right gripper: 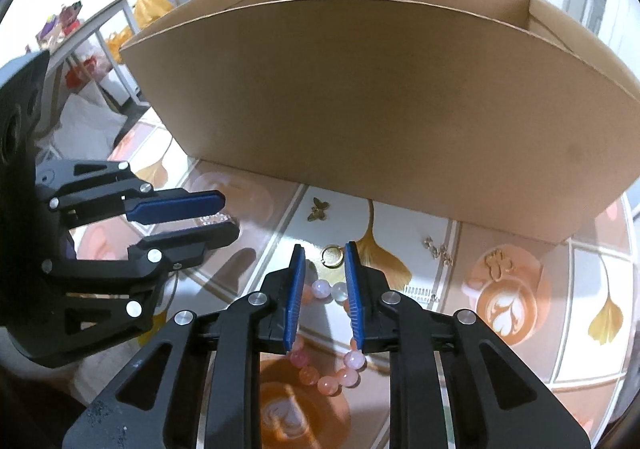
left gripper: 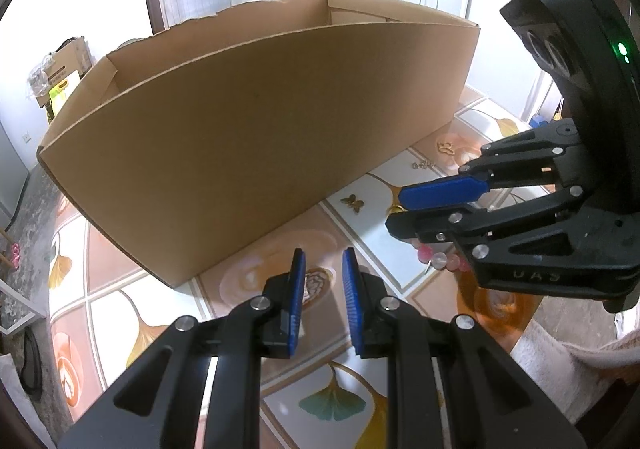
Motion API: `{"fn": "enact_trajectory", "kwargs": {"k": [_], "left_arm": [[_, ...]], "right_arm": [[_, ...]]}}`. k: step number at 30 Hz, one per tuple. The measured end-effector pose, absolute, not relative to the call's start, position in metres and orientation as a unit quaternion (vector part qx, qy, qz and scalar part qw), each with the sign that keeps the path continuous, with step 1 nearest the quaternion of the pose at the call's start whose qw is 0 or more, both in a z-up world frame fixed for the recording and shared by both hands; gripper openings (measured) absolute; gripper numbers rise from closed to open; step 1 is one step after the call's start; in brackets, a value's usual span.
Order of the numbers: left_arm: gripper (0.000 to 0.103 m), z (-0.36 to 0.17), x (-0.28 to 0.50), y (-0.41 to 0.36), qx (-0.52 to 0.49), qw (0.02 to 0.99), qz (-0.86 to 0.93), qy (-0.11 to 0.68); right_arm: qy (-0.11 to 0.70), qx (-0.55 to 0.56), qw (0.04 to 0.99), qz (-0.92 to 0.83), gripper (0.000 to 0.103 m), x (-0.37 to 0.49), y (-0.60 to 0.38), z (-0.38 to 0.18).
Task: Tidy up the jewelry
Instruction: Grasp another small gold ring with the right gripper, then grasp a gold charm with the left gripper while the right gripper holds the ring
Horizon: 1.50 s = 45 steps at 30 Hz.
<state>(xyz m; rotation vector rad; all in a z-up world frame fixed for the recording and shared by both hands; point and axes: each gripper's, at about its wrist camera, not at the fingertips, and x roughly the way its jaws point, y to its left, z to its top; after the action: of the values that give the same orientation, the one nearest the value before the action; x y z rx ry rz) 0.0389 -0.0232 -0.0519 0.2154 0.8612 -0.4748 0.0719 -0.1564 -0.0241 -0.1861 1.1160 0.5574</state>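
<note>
Pink bead bracelet (right gripper: pixel 320 333) at lower centre on table (right gripper: pixel 520 349), straddled by slightly parted right gripper (right gripper: pixel 325 281), ungrasped; left gripper (left gripper: pixel 323 281) likewise empty; butterfly charm (right gripper: pixel 318 208), ring (right gripper: pixel 333 257) unboxed beside cardboard box (right gripper: pixel 360 109).

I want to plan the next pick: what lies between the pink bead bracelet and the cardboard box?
In the right wrist view, a gold ring lies on the tablecloth between the pink bead bracelet and the cardboard box; otherwise the stretch is bare.
</note>
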Motion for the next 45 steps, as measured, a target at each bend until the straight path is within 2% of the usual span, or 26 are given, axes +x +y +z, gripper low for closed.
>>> {"fn": "enact_trajectory", "kwargs": {"k": [13, 17, 24, 45], "left_arm": [[0.018, -0.054, 0.040, -0.022, 0.106, 0.875, -0.228, 0.414], [0.018, -0.054, 0.041, -0.023, 0.107, 0.875, -0.225, 0.414], [0.018, -0.053, 0.041, -0.024, 0.109, 0.876, -0.225, 0.414], [0.018, -0.055, 0.056, -0.054, 0.113, 0.889, -0.232, 0.379]], "right_arm": [[0.508, -0.193, 0.754, 0.368, 0.019, 0.076, -0.125, -0.024], [0.511, -0.202, 0.741, 0.387, 0.014, 0.083, -0.120, -0.023], [0.510, -0.191, 0.741, 0.392, 0.010, 0.086, -0.116, -0.025], [0.512, -0.104, 0.784, 0.336, 0.010, 0.080, -0.165, -0.020]]}}
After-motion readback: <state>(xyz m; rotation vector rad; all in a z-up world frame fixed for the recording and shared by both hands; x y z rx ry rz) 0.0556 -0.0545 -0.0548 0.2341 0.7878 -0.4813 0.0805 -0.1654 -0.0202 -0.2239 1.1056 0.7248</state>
